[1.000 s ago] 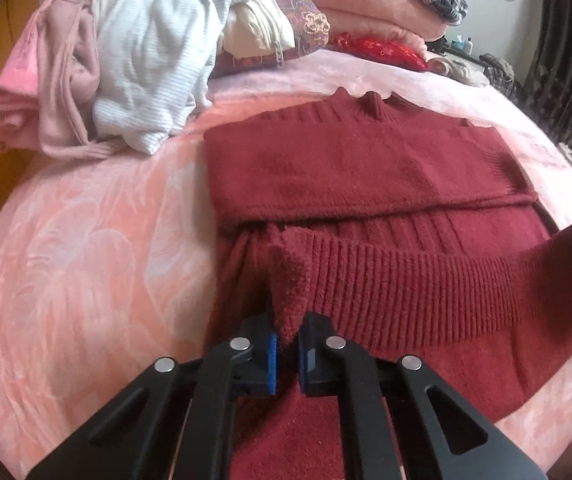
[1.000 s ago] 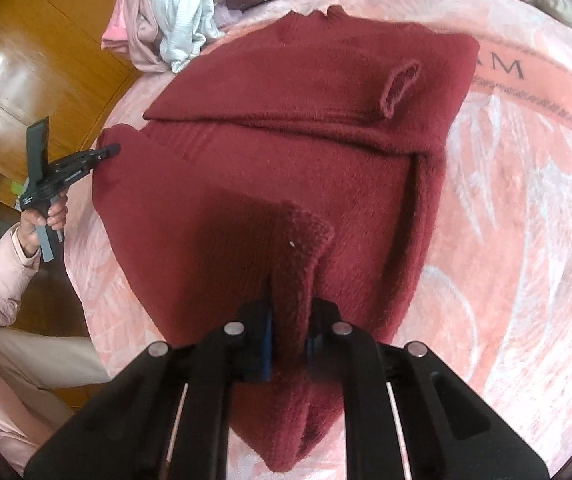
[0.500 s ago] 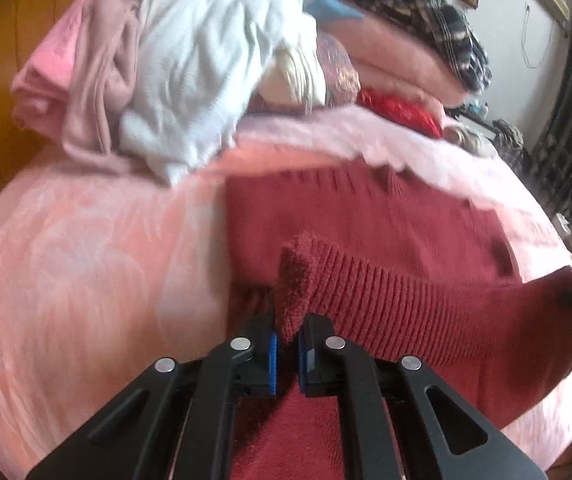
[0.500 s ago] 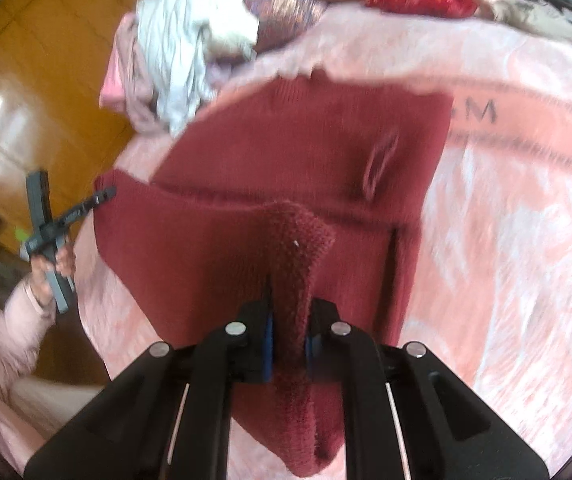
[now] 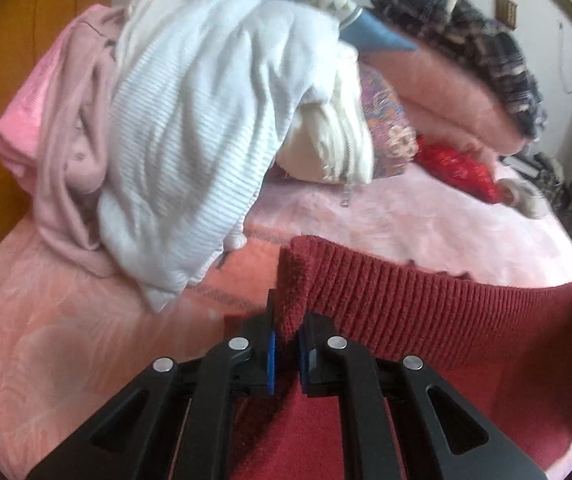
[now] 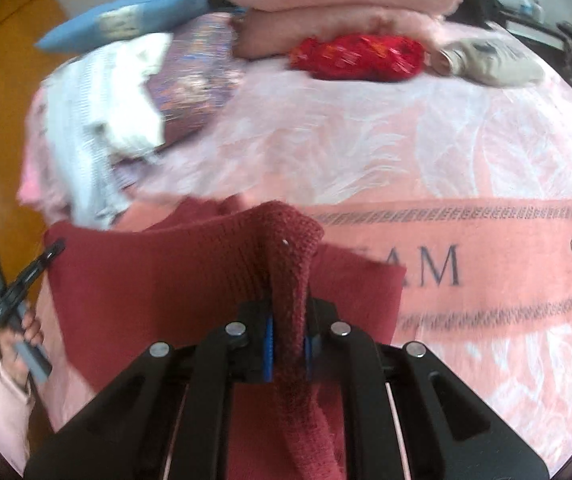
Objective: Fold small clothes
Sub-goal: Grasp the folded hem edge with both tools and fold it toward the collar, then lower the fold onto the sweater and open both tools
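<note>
Blanket (image 6: 486, 168) lettering: "AM", "SW", partly hidden.

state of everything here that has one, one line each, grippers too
left gripper: shut on a corner of the red sweater's ribbed hem
right gripper: shut on the hem's other corner
red sweater: hem lifted and stretched between both grippers, lower part hanging
white ribbed garment: unfolded, draped over the pile
pink garment: crumpled, unfolded
pink blankets: folded, stacked

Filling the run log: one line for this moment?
left hand-held gripper: shut on sweater | right hand-held gripper: shut on sweater | hem lifted over bed
</note>
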Available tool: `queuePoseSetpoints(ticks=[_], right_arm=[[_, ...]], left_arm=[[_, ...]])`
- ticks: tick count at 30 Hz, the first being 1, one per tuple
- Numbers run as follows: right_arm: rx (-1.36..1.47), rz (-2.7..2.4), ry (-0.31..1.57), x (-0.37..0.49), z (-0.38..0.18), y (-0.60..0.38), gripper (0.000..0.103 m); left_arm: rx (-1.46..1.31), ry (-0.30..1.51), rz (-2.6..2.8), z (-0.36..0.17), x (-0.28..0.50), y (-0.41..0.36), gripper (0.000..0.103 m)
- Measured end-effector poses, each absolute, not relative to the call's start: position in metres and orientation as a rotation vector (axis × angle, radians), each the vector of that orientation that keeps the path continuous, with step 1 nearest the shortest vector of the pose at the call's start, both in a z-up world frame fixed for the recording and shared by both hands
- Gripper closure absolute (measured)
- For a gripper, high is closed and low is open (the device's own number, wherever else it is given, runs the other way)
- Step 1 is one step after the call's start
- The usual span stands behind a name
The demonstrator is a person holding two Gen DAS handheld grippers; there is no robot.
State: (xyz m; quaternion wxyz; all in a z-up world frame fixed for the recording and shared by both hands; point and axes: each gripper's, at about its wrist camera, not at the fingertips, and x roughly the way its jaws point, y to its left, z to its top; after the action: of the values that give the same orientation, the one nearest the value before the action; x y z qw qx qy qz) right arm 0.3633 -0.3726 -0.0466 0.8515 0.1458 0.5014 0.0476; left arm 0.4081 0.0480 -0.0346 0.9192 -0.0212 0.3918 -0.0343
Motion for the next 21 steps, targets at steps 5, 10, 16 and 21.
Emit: queuePoseSetpoints(ticks=[5,10,16,21], right_arm=[[0.24,0.029,1.136,0.393,-0.091,-0.367,0.094],[0.251,-0.01,1.162,0.393,-0.11,-0.367,0.088],[0.217,0.02,1.152,0.348,-0.071,-0.37,0.059],[0.263,0.111,1.198,0.263,-0.051,-0.376,0.055]], left_arm=[[0.028,0.934,-0.022,-0.1,0.443,0.029,0.094],[0.068,0.967,0.002,-0.124,0.447,0.024,0.089],[0.063,0.986,-0.009,-0.091,0.422,0.041,0.042],[0.08,1.039,-0.045,-0.077,0.336,0.074,0.028]])
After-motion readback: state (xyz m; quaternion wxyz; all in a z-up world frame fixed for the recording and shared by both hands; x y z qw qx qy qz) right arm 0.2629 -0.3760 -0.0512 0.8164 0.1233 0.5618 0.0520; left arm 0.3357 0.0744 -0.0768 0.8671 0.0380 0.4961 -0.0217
